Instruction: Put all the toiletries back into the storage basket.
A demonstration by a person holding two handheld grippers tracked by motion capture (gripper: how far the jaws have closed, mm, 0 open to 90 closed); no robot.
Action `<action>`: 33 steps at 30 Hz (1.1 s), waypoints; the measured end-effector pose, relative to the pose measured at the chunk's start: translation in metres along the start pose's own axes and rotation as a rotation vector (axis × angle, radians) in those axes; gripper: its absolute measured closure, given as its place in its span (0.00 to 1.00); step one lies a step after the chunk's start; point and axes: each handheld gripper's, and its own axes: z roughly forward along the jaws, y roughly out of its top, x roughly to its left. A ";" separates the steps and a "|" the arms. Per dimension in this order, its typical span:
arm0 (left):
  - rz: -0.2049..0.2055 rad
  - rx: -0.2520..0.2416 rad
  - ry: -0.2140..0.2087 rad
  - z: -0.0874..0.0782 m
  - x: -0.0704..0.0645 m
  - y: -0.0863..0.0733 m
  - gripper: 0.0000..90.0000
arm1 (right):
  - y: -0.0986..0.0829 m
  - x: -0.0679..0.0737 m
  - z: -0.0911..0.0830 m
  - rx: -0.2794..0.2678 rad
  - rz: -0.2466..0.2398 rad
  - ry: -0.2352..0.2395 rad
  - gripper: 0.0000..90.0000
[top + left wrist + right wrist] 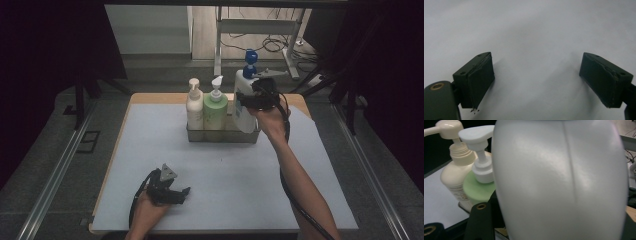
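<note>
A: Where does the high view sit?

B: Above the near table edge, looking forward and down on the grey mat [150, 145], far enough to take in both hands.

A: And the left gripper view?

B: It faces that same mat [529, 32] close up, between its spread jaws.

A: The right one?

B: Pressed against the white bottle [564, 182]; beyond it are the cream bottle [451, 177] and green bottle [477, 190], which the high view shares.
</note>
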 end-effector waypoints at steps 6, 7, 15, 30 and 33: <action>-0.002 -0.002 -0.001 0.000 0.000 0.000 0.13 | 0.001 -0.004 0.011 -0.005 0.019 -0.017 0.45; -0.001 -0.002 -0.001 0.000 0.000 0.000 0.13 | 0.001 -0.005 0.013 -0.004 0.019 -0.020 0.45; -0.002 -0.002 0.000 0.000 0.000 0.000 0.13 | -0.001 -0.008 0.024 -0.011 0.031 -0.035 0.45; 0.000 0.002 -0.001 0.000 0.000 0.000 0.13 | -0.017 -0.011 0.040 0.006 0.030 -0.052 0.45; 0.000 0.002 -0.001 0.000 0.000 0.000 0.13 | -0.020 -0.011 0.041 0.011 0.034 -0.050 0.45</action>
